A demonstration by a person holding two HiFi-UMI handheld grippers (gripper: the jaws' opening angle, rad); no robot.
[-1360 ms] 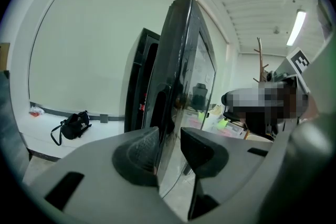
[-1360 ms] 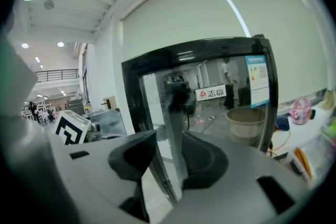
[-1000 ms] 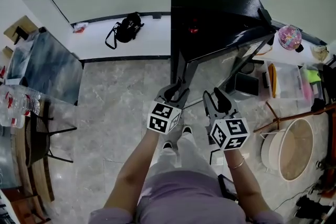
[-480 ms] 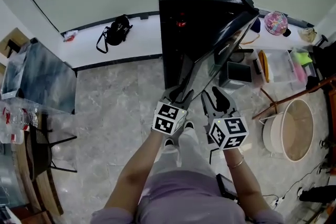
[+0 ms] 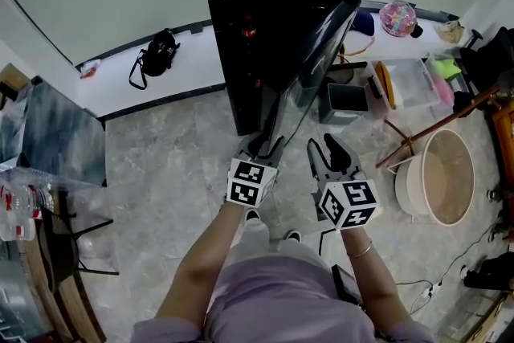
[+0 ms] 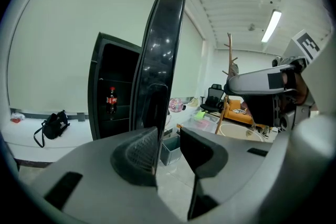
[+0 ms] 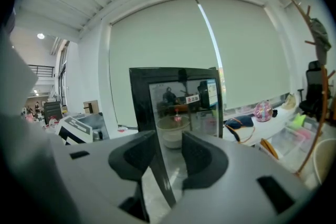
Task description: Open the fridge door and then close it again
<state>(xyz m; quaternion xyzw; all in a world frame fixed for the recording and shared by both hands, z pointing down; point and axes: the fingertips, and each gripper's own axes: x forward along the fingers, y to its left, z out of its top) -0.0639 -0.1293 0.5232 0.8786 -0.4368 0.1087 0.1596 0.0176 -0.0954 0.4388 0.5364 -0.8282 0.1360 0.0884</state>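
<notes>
- Location: the black fridge (image 5: 257, 20) stands against the wall. Its door (image 5: 309, 60) is swung well out, with the free edge towards the person.
- Left gripper (image 5: 265, 147): the jaws are apart. The door's free vertical edge stands in the gap and lies against one pad (image 6: 140, 152). Floor shows between the edge and the other pad, so nothing is clamped.
- Right gripper (image 5: 331, 155): the jaws are apart and hold nothing. It sits near the door's outer face, and the dark frame shows through the gap.
- Handling: the door is tall and stiff and fronted with a glass panel (image 7: 181, 107). It is probably heavy, and it turns only about its hinges.
- Surface: the glass is likely smooth, slippery and breakable. Contact belongs on the frame, not the pane.
- Hold point: the free edge, farthest from the hinge, gives the most leverage. A pad hooked or pressed there should suffice without a full clamp.
- Caution: a heavy door gains momentum, so it should be eased shut to spare the bottle (image 6: 111, 100) inside.
</notes>
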